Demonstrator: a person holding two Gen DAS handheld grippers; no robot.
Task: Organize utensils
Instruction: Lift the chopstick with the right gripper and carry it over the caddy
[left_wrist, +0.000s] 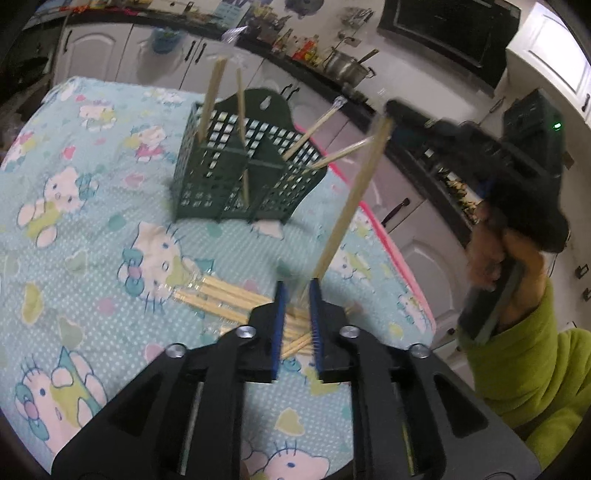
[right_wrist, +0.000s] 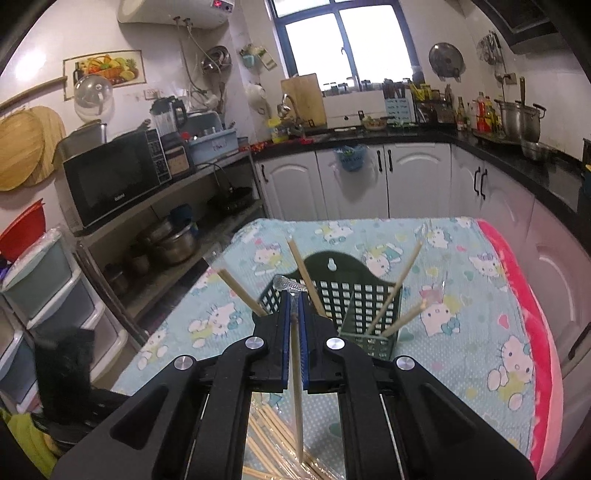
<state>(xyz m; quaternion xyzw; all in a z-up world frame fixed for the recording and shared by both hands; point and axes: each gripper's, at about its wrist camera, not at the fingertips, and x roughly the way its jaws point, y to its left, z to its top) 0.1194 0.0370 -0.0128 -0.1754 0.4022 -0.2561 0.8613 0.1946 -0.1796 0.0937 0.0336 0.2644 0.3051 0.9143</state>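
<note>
Left wrist: our left tool (left_wrist: 297, 286) is parted, grasping nothing, above loose chopsticks (left_wrist: 225, 295) on the worktop (left_wrist: 92, 206); green holder (left_wrist: 236, 173) stands beyond with four sticks. Right wrist: our right tool (right_wrist: 294, 301) is clenched on a wrapped chopstick (right_wrist: 296, 387), just before the holder (right_wrist: 354, 299).

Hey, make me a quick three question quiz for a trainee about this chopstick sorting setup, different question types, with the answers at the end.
1. True or false: the right gripper is shut on a wrapped chopstick.
2. Multiple choice: the loose chopsticks on the tablecloth lie A) behind the green holder, B) between the left gripper and the holder, C) on the kitchen counter.
3. Fill in: the left gripper's jaws are ____ and hold nothing.

Key: 1 true. 2 B. 3 open.
</note>
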